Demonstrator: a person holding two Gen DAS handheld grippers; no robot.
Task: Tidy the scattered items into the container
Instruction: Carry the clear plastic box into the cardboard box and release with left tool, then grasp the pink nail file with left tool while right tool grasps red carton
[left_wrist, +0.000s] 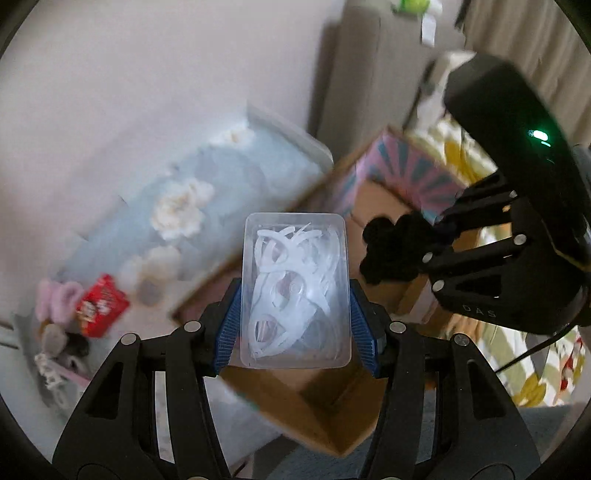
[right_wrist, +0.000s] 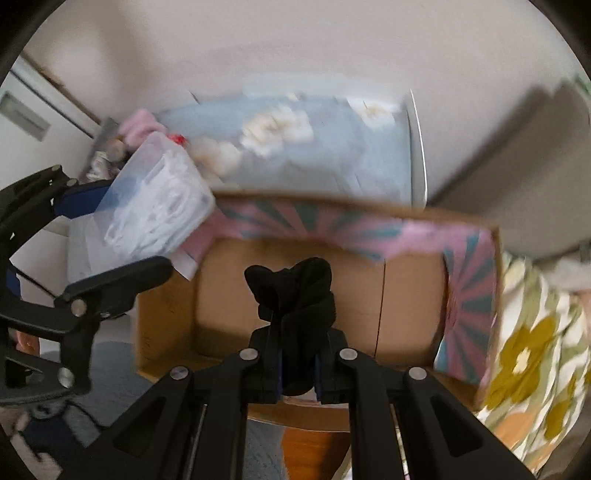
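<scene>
Open cardboard box (right_wrist: 288, 291) lies below, red packet (left_wrist: 101, 304) well aside. Left claw (left_wrist: 295, 317) pinches clear plastic case (left_wrist: 295, 288); right claw (right_wrist: 298, 365) pressed onto black fabric bundle (right_wrist: 293, 291).

Black tool (left_wrist: 295, 325), blue ribbed pads (left_wrist: 229, 332)

The pale floor (left_wrist: 110, 122) carries a light-blue mat (left_wrist: 207, 206) with white flower shapes, an open cardboard box (right_wrist: 288, 288) at its edge, and a blurred heap with 1 red packet (left_wrist: 101, 306) and something pink (left_wrist: 55, 299).
</scene>
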